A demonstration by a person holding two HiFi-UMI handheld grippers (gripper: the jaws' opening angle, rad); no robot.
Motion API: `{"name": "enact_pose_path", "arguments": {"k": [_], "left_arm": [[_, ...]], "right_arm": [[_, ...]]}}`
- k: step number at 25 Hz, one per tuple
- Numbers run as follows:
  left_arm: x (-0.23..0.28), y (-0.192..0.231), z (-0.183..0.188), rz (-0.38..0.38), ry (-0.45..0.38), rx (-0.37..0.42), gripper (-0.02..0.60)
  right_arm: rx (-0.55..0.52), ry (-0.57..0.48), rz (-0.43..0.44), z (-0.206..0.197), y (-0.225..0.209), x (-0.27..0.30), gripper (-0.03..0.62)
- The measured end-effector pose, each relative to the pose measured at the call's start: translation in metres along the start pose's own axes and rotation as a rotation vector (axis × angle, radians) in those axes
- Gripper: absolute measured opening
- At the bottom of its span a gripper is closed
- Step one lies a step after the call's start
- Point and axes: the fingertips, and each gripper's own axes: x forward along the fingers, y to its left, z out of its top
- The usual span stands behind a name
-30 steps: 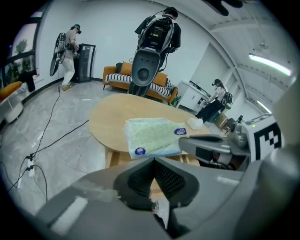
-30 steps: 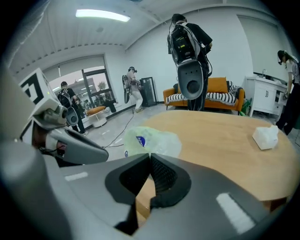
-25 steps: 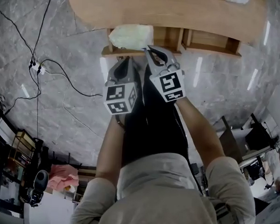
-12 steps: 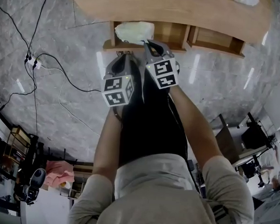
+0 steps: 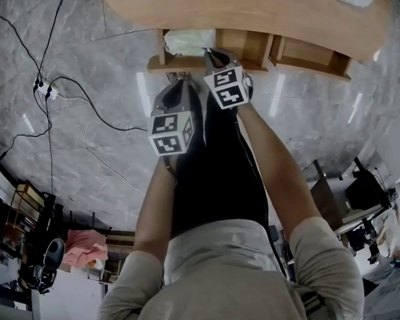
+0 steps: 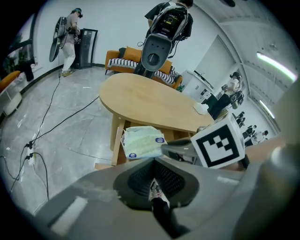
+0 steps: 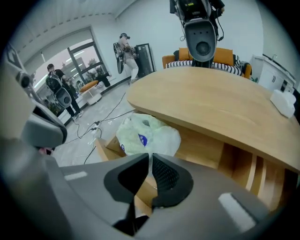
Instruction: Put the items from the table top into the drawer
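A pale green plastic packet (image 5: 188, 41) (image 6: 143, 142) (image 7: 147, 133) lies in the open wooden drawer (image 5: 158, 65) under the oval table (image 5: 249, 13). My right gripper (image 5: 212, 53) (image 7: 150, 164) reaches to the drawer's edge. Its jaws stand a hair apart after just opening slightly, and a thin strip of the packet's film still runs between them. My left gripper (image 5: 181, 86) (image 6: 152, 164) hangs shut just in front of the drawer and holds nothing of the task. A small white item (image 5: 355, 0) (image 7: 283, 102) rests on the table top at the far right.
A second open wooden compartment (image 5: 307, 58) sits right of the drawer. Cables and a power strip (image 5: 45, 89) lie on the marble floor to the left. Other people with gear stand far off behind the table.
My right gripper has gone down and forward with the packet, which now sits lower inside the drawer. The left gripper has sunk a little.
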Motion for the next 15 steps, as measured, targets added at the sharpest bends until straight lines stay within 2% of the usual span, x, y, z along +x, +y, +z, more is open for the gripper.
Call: {"name": "enact_pose_path", "arguments": {"k": [4,5,11,15], "left_arm": [[-0.002,-0.002,0.003,-0.002,-0.013,0.001,0.020],[-0.004,0.000,0.005,-0.001,-0.017,0.005,0.020],[-0.021,-0.011,0.020,0.025,-0.069,0.003,0.020],[-0.056,-0.034,0.045,0.010,-0.102,0.033,0.020]], "right_arm": [[0.006,0.012,0.027,-0.002,0.005,0.003,0.159],[0.016,0.010,0.033,-0.001,0.007,0.003,0.169],[-0.044,-0.053,0.032,0.008,0.024,-0.038,0.136],[-0.070,-0.127,0.044,0.043,0.043,-0.097,0.058]]}}
